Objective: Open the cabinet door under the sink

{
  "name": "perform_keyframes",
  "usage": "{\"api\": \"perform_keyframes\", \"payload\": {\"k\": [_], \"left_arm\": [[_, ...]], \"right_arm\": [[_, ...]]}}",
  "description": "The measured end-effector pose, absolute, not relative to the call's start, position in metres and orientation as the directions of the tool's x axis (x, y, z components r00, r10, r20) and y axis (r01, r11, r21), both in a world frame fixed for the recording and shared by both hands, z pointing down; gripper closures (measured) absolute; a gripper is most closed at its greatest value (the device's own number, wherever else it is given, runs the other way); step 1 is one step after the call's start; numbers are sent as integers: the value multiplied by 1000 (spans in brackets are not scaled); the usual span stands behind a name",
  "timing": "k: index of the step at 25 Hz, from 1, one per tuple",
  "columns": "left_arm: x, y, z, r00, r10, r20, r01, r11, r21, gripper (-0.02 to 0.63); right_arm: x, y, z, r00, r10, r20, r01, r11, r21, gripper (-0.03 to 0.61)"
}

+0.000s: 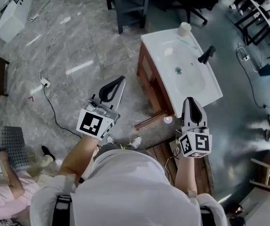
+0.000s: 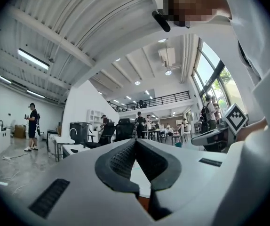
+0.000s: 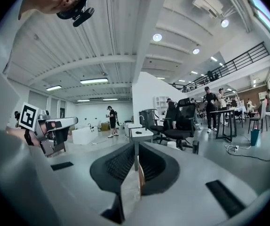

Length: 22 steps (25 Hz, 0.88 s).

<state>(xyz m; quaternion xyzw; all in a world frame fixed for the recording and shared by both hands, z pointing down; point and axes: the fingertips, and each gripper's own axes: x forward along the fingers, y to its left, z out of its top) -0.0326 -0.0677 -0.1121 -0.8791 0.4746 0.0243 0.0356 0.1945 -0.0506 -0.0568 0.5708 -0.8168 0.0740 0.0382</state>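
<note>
Wooden cabinet [image 1: 150, 79] shows plainly only overhead; left gripper [image 2: 135, 141] and right gripper [image 3: 136, 146] seem clenched, empty.

A grey marbled, polished stone floor [image 1: 92, 51] reflects the lights. A thin white cable [image 1: 55, 34] trails across it, and a dark grey square metal stand [image 1: 130, 6] stands farther off. Overhead runs a white ribbed ceiling [image 3: 102, 36] with round recessed lamps [image 3: 157, 37] and long strip lights [image 2: 33, 59]. A black-railed mezzanine [image 3: 241, 62] overlooks black office chairs [image 3: 179, 121]; tall windows [image 2: 210, 72] let daylight in.
</note>
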Motion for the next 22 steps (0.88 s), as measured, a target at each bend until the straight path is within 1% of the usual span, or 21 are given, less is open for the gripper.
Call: {"api": "perform_keyframes", "payload": {"k": [6,11,16,22], "left_arm": [[-49,-36,-146,498,-857,-134,-867,-497,-41,600],[-71,-17,-148,462,-878,-126,-886,-461,-40,600],[-96,-7,-141,419,-903,-94,-908,-419,-25,600],[-93,-12,-143,441,-890,-116,-897,-441,-30,600]], "right_arm": [[192,-46,-89,-382,-919,101,-924,378,-54,528],[185,-39,-101,-410,-909,78,-912,406,-57,528],[180,-34,-104,-418,-904,89,-908,414,-61,528],[181,-25,-103,-394,-915,81,-919,390,-62,528]]}}
